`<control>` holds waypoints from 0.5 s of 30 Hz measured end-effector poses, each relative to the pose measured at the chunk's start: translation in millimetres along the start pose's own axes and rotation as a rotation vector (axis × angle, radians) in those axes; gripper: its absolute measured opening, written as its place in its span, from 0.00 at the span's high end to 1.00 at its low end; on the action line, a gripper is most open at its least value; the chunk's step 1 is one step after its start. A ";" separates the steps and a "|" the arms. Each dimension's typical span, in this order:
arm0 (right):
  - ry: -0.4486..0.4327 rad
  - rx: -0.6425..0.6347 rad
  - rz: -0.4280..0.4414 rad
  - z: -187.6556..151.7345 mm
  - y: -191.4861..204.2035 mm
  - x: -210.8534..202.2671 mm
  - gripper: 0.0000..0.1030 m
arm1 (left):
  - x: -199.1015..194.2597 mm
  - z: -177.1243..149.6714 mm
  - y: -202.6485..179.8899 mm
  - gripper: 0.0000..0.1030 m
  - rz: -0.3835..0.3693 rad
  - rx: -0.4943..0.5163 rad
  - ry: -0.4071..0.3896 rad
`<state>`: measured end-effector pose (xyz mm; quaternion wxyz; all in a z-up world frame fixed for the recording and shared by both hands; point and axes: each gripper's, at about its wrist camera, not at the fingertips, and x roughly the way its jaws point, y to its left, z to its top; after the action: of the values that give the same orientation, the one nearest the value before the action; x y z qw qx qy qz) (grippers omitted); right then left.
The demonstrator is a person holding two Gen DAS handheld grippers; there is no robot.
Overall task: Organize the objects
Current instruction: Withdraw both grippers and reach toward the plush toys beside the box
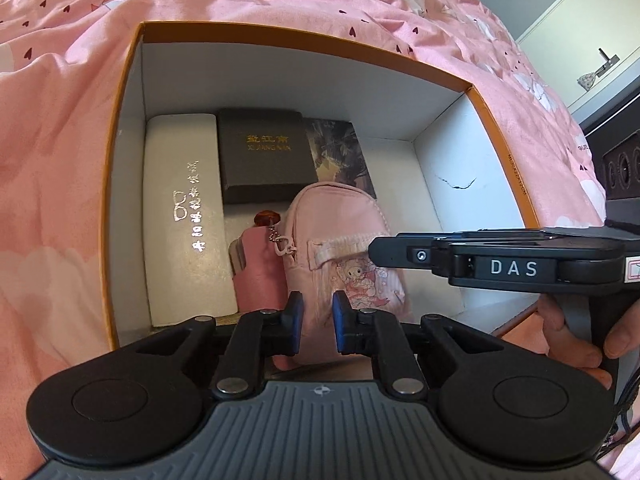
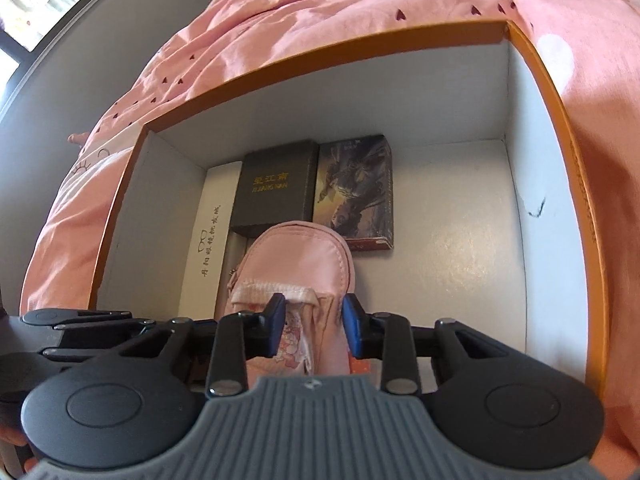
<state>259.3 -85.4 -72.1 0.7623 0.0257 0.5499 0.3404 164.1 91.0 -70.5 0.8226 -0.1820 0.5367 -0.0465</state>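
An orange-rimmed box with white walls lies on the pink bedding. Inside lie a long white case, a dark box with gold letters, a picture box, a small pink item and a pink pouch with a cartoon print. My left gripper has its blue pads closed on the pouch's near end. My right gripper also grips the pouch between its pads. The right gripper's body shows at the right of the left wrist view.
Pink heart-print bedding surrounds the box. The box floor right of the pouch is bare. A white cabinet stands at the far right; a window is at the far left.
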 end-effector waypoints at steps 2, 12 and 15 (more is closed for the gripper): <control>-0.003 -0.050 0.010 -0.2 7.3 -2.1 0.74 | -5.8 -1.7 0.7 0.83 0.036 0.001 -0.016; 0.037 -0.115 -0.001 -0.2 29.3 16.9 0.78 | -26.2 -2.4 1.0 0.80 0.066 0.011 -0.090; 0.028 -0.118 0.000 -2.7 28.1 13.7 0.74 | -29.9 -4.8 -1.5 0.77 0.046 0.009 -0.119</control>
<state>245.4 -57.3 -72.8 0.7546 -0.0240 0.5395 0.3726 147.4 96.6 -45.8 0.8546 -0.1683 0.4908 -0.0194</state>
